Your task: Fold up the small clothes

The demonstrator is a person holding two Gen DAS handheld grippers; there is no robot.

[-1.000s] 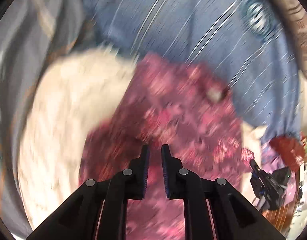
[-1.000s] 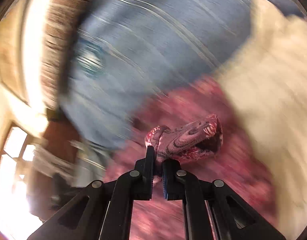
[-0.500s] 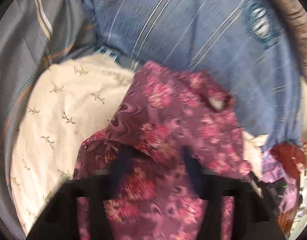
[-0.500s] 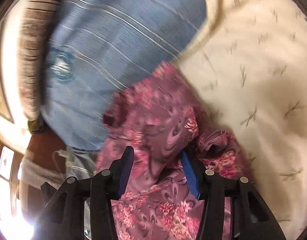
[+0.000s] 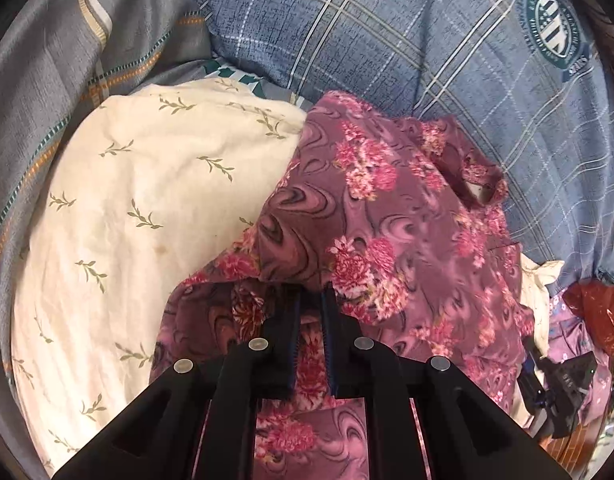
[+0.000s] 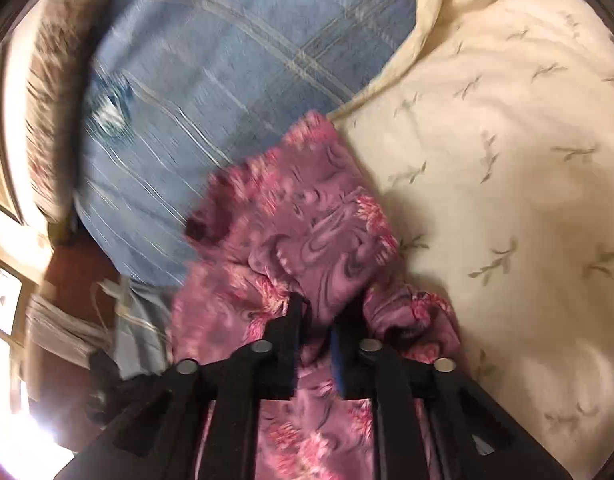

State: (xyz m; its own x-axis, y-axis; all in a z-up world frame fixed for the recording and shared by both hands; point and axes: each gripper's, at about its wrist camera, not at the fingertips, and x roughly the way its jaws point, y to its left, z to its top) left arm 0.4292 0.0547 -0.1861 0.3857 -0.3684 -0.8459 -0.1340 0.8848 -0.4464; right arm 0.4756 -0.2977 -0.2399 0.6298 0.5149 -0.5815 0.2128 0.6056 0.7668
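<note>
A purple garment with pink flowers (image 5: pixel 407 216) lies crumpled on the bed, partly over a cream cloth. My left gripper (image 5: pixel 311 296) points down at its near edge. Its jaws are closing to a narrow gap, with a fold of the garment pinched between them and draped over the tips. In the right wrist view the same garment (image 6: pixel 307 208) bunches up in front of my right gripper (image 6: pixel 319 312). Those jaws are closing too, and a thick fold fills the gap and hides the fingertips. The right gripper (image 5: pixel 555 388) also shows at the garment's far right edge.
A cream cloth with small leaf sprigs (image 5: pixel 147 200) lies left of the garment, and on its right in the right wrist view (image 6: pixel 507 160). Blue plaid bedding (image 5: pixel 387 40) lies behind, grey striped fabric (image 5: pixel 47 80) at the left. A red crumpled item (image 5: pixel 595 312) sits at the bed's right edge.
The right gripper let go of a small bunch, opened wide, and is now narrower around a new fold. The left gripper sank onto the garment's edge, and cloth now lies between its jaws.
</note>
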